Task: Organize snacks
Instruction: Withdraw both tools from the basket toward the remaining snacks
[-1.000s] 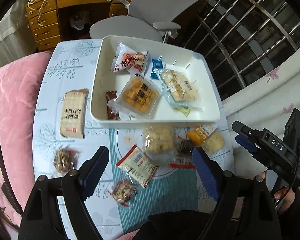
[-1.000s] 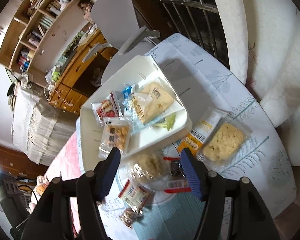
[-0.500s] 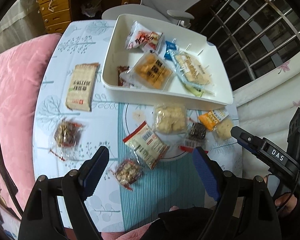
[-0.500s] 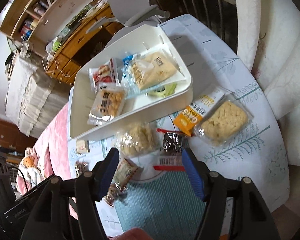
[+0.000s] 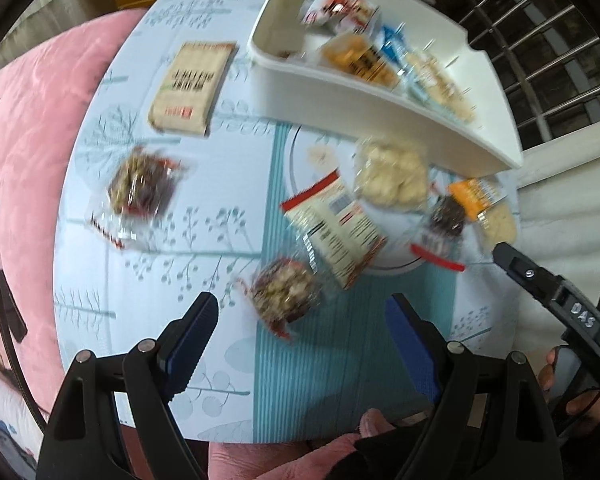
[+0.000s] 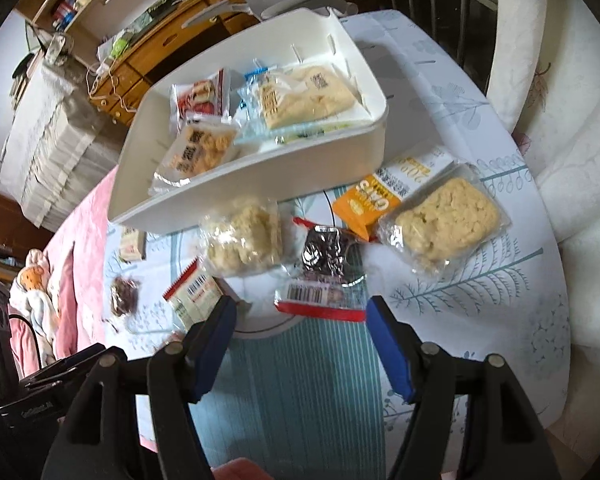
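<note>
A white bin [image 5: 380, 108] [image 6: 260, 184] holds several snack packs at the table's far side. Loose snacks lie in front of it: a nut bar pack [image 5: 286, 294], a red-edged white pack [image 5: 334, 228] [image 6: 194, 300], a pale puffed cake [image 5: 392, 174] [image 6: 242, 240], a dark snack with a barcode [image 5: 444, 218] [image 6: 322, 272], an orange pack [image 6: 376, 196] and a yellow cake [image 6: 446, 216]. My left gripper [image 5: 300, 330] is open, just above the nut bar pack. My right gripper [image 6: 298, 334] is open, just before the dark snack.
A beige cracker pack [image 5: 192, 84] and another nut pack [image 5: 142, 188] lie on the left of the tablecloth. A pink cushion [image 5: 24, 152] borders the table's left. A wooden desk [image 6: 168, 44] and a window grille [image 5: 548, 44] stand behind.
Both grippers have moved down and closer to the loose snacks in front of the bin. Both stay open. No snack has moved.
</note>
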Demonstrator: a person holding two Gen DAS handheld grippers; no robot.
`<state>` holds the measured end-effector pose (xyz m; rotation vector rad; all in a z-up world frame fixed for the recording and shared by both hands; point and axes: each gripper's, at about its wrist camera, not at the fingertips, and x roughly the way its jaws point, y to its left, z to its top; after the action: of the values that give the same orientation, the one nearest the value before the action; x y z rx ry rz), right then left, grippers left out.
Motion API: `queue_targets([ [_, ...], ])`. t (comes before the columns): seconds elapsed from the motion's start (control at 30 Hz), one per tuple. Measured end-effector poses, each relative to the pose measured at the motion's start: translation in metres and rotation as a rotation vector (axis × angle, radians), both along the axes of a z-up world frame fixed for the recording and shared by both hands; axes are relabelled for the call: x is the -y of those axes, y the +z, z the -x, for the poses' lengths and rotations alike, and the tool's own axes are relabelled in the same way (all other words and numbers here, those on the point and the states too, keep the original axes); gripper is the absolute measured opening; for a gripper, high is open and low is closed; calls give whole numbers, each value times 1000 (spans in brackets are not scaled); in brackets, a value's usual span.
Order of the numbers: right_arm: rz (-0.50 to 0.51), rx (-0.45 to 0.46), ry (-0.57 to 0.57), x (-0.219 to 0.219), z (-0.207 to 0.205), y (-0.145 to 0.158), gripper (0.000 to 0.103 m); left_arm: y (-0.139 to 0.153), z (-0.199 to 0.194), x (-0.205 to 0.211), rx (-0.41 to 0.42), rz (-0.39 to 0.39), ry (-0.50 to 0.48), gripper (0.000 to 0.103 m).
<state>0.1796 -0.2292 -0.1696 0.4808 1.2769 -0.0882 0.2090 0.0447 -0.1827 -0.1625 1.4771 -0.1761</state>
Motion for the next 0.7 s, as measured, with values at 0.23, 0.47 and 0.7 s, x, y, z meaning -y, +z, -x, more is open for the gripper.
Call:
queue_targets([
  [0.23, 11, -27, 31, -6, 7, -20, 77, -32, 10, -1, -75, -39, 13, 84],
  [0.47, 65, -9, 66, -11, 12, -31, 77, -53, 8, 5, -88, -65, 1, 85],
  [0.7, 92, 26, 89, -11, 10, -44, 78, -72, 0, 14, -110, -78, -13, 88],
])
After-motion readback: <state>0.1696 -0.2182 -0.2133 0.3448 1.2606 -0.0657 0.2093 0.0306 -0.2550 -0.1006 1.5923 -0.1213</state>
